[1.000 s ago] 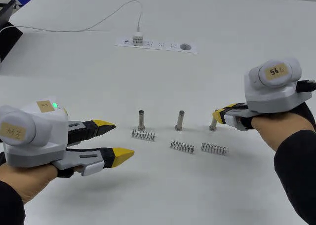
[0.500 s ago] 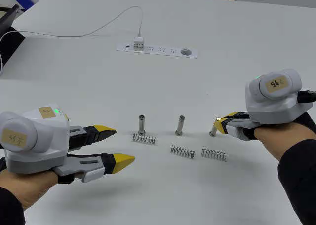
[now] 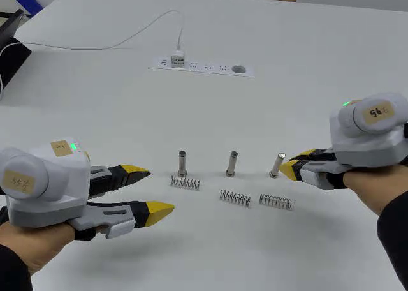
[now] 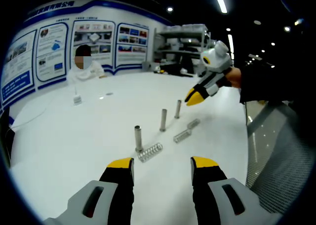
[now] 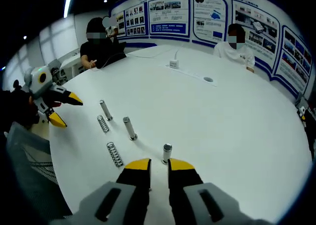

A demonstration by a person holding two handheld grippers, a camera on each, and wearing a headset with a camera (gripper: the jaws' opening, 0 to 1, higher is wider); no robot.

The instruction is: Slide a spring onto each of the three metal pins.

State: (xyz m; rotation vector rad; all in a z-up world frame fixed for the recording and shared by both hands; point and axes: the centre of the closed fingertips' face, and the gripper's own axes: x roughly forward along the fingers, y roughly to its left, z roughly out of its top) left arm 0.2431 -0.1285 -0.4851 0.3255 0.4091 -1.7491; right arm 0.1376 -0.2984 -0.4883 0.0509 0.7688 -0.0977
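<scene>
Three metal pins stand in a row on the white table: left pin (image 3: 182, 163), middle pin (image 3: 232, 163) and right pin (image 3: 278, 164), which leans slightly. A spring lies in front of each: (image 3: 185, 183), (image 3: 234, 198), (image 3: 276, 202). My left gripper (image 3: 153, 190) is wide open and holds nothing, left of the left pin (image 4: 138, 137) and its spring (image 4: 150, 152). My right gripper (image 3: 290, 165) hovers just right of the right pin (image 5: 167, 153). Its jaws stand a narrow gap apart with nothing between them, and its tips stop just short of the pin.
A white power strip (image 3: 204, 66) with a plug and a cable (image 3: 115, 45) lies farther back on the table. A dark object (image 3: 9, 42) sits at the left edge. People sit at the far side (image 5: 236, 50). Bare table surrounds the pins.
My right gripper has drawn back to the right, away from the right pin. The left gripper has hardly moved. The head view has shifted a little.
</scene>
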